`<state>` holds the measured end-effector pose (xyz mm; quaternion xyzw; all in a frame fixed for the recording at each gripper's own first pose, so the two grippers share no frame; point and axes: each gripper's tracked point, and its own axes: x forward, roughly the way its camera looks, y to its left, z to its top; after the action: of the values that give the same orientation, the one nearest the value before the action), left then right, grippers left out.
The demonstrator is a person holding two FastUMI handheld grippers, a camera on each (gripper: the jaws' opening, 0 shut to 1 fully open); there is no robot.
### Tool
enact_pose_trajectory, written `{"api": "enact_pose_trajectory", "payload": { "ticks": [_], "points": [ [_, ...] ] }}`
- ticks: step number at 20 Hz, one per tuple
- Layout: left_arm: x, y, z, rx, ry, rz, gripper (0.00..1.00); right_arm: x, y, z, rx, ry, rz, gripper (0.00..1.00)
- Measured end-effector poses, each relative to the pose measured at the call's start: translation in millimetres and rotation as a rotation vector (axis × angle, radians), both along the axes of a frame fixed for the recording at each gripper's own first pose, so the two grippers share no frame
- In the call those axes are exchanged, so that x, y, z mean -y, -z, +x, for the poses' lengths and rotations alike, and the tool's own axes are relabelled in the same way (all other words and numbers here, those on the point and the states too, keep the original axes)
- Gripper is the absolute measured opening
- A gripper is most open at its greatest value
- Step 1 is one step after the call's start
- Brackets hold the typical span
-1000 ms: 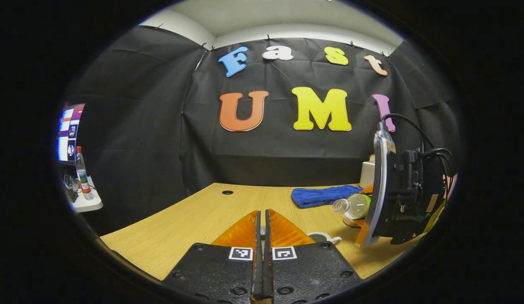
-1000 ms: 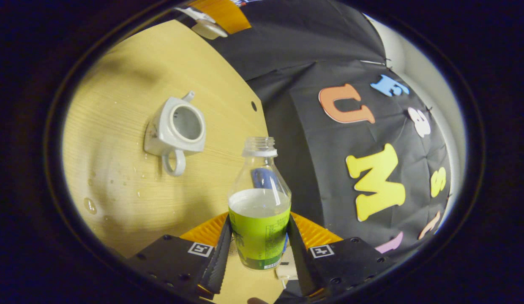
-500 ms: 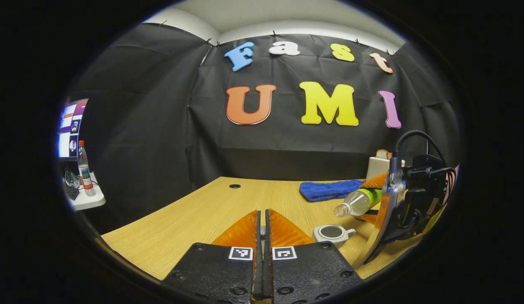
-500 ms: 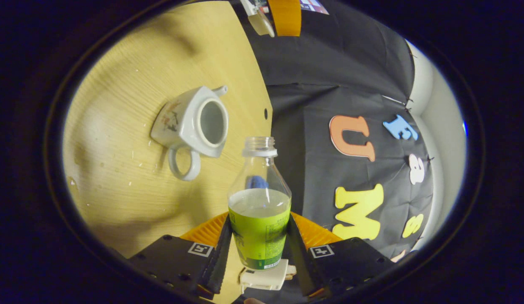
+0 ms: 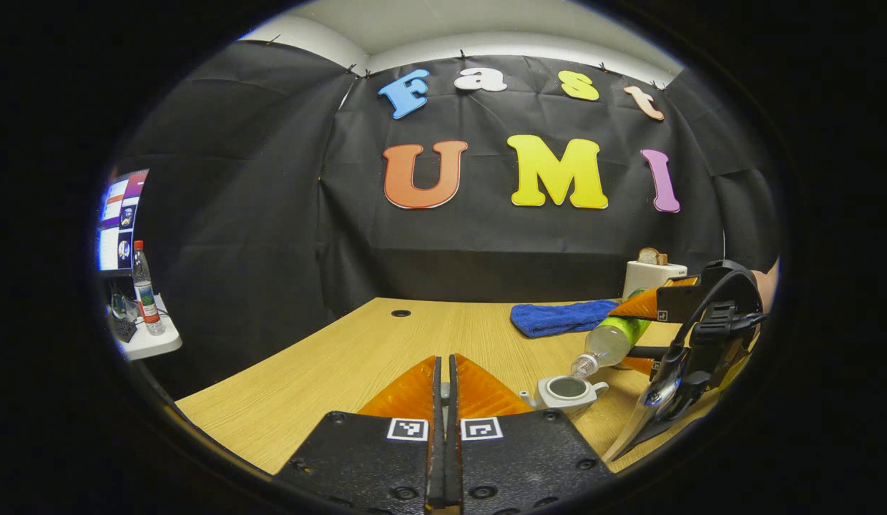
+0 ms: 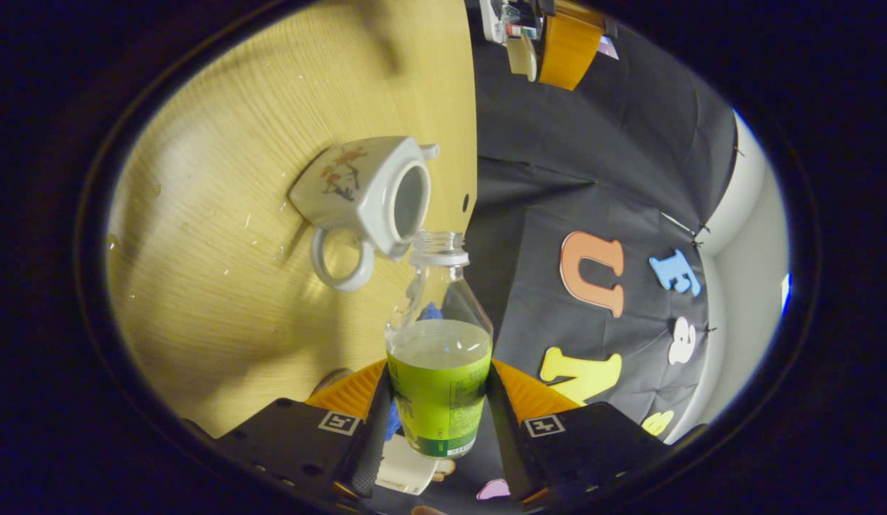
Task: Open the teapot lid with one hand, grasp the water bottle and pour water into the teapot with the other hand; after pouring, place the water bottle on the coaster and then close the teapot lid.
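We see a glossy white ceramic teapot (image 6: 365, 197) on a matt, wood-grain counter (image 6: 222, 236), a clear, smooth plastic bottle (image 6: 438, 343) with a shiny label, and a nappy blue cloth (image 5: 558, 317).

Water bottle (image 6: 439, 357) — base hidden between the right gripper's fingers (image 6: 368, 422), low centre of the right gripper view. Teapot (image 6: 365, 197) — far side and inside unreadable. Left gripper (image 5: 444, 400) — whatever sits between its closed fingers is hidden. Small bottle (image 5: 144, 290), far left — label too small.
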<state>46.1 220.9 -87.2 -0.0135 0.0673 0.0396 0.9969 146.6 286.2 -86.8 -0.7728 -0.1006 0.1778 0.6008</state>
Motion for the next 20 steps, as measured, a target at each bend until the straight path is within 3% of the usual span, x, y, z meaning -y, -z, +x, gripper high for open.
{"api": "enact_pose_trajectory", "payload": {
  "ticks": [20],
  "points": [
    [-2.5,2.7,-1.1,-0.005,0.001,-0.002,0.02,-19.3,-26.1,-6.4,0.153,-0.080,-0.126,0.70]
  ]
}}
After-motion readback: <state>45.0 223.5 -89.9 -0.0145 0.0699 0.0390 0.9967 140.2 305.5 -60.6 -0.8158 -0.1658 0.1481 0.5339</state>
